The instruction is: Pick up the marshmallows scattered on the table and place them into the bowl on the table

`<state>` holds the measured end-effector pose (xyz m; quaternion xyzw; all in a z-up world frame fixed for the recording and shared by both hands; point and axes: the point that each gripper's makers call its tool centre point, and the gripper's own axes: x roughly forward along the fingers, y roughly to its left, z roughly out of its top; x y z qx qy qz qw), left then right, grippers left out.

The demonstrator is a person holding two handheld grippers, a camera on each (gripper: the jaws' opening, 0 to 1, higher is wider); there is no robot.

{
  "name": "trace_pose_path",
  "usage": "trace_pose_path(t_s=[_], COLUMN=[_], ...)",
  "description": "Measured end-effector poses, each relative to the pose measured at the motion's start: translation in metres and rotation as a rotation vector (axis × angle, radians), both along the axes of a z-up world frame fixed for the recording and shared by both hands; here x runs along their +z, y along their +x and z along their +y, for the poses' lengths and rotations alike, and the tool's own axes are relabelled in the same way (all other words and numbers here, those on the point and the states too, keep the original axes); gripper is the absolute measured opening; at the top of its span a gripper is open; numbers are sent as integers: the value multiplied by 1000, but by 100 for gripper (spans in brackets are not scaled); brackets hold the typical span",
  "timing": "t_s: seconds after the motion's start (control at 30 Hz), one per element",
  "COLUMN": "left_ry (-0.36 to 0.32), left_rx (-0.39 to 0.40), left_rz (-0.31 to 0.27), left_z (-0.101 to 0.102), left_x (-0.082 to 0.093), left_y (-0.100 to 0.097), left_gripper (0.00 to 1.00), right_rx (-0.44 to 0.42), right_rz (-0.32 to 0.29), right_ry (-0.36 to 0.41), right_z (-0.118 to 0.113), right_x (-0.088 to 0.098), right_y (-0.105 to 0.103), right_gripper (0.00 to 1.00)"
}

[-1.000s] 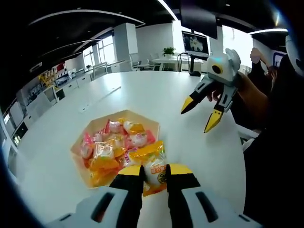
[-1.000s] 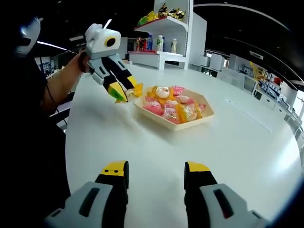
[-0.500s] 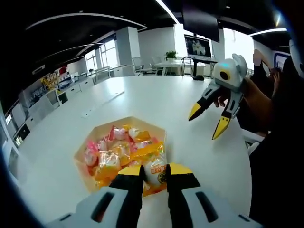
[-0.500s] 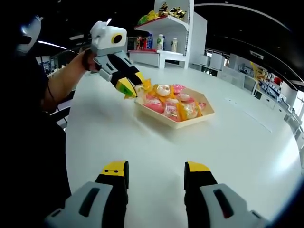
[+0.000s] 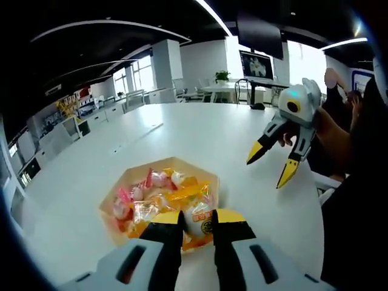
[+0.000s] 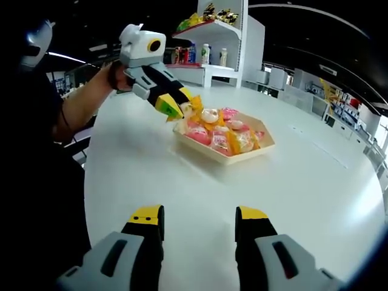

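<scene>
A tan many-sided bowl on the white table holds several pink and orange wrapped marshmallows. My left gripper is shut on an orange-wrapped marshmallow packet, held over the bowl's near edge. In the right gripper view the left gripper hangs at the bowl's left rim with the packet at its tips. My right gripper is open with nothing between its jaws, low over bare table. From the left gripper view, the right gripper hovers open to the bowl's right.
The white table stretches wide around the bowl. A person's sleeve and arm reach in from the left. A white shelf with bottles and snacks stands behind the table. A monitor and office desks lie beyond.
The left gripper, with the packet in it, has moved in from beside the bowl to hang over its rim. The right gripper has stayed put and open.
</scene>
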<state>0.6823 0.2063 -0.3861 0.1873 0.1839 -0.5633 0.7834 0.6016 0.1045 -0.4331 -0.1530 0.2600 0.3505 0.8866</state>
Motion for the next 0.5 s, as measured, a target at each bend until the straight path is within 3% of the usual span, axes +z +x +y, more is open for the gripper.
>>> trace_pose_path(t_s=[0.5], left_ry=[-52], left_rx=[25], left_rz=[-27], left_z=[-9], left_x=[7], left_y=[12], left_gripper=[20], right_rx=[-7], right_rz=[6], right_ry=[0], right_z=[-3], right_x=[-3], right_y=[1], right_gripper=[47])
